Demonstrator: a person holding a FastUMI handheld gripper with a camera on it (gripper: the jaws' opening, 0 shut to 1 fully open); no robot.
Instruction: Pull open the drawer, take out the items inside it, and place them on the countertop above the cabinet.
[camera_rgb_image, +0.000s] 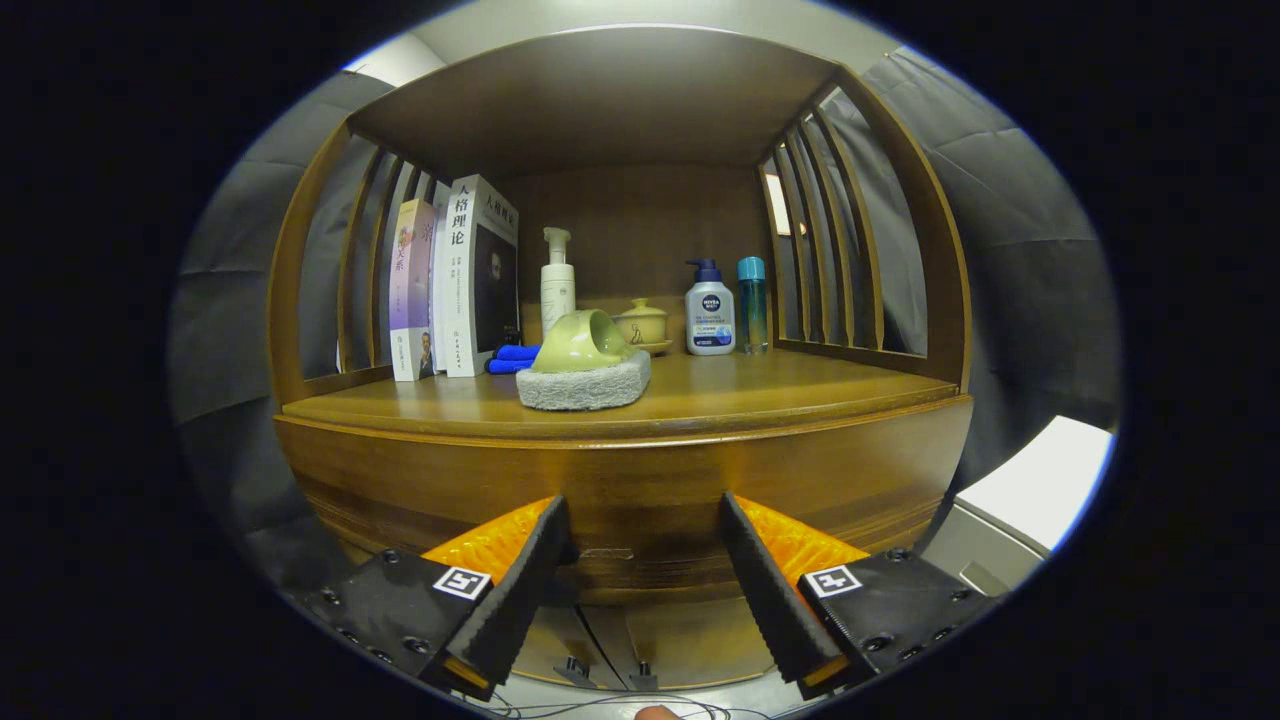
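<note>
The gripper (645, 560) is facing the drawer (620, 500) front with fingers spread wide, gripping nothing — the green cup (582, 343) is resting on a sponge (585, 385) near the countertop's (800, 385) front edge.

Home-style booth: wooden cabinet (620, 480), books (455, 280), toiletries (709, 318).

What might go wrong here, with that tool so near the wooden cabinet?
1. The tool is open, its fingers straddling the small handle on the brown wooden drawer front; a shallow grip may slip off when pulling.
2. The green ceramic cup lies tipped on a grey sponge on the countertop; a jolt could roll it off.
</note>
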